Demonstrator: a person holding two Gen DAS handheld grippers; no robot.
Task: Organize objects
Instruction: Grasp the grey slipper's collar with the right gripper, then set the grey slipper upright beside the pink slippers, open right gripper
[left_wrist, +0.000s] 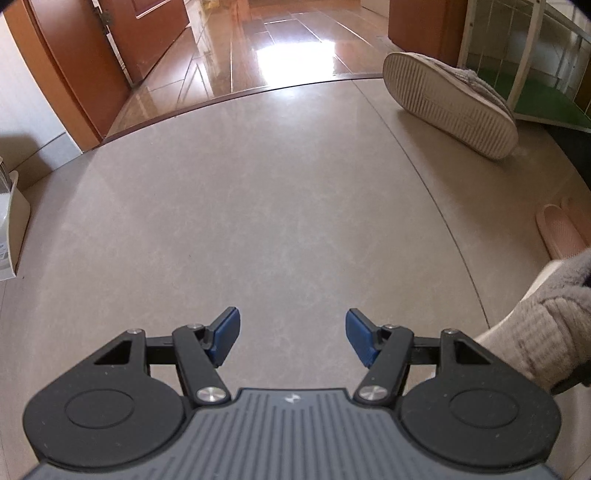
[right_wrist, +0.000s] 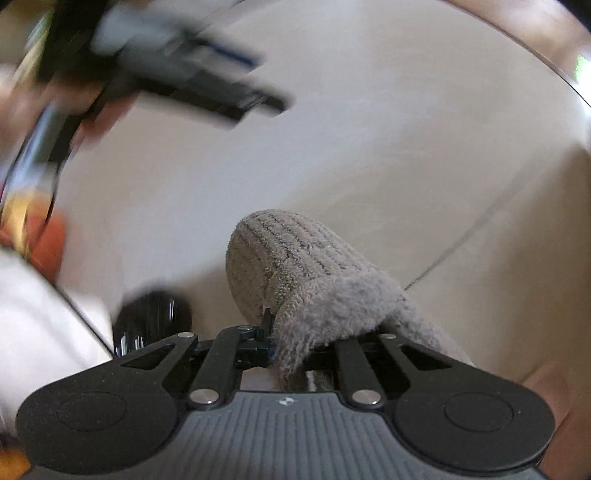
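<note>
A grey knitted slipper with a fluffy collar fills the middle of the right wrist view. My right gripper is shut on that collar; the fluff hides the right finger. The same slipper shows at the lower right edge of the left wrist view. Its twin lies on its side on the beige floor at the upper right, ribbed sole facing me. My left gripper hangs open over bare floor, nothing between its blue pads. It appears blurred in the right wrist view.
A pink slipper lies at the right edge. A white railing with a green mat stands behind the tipped slipper. A white box sits at the left, an orange door beyond. A black round object lies near my right gripper.
</note>
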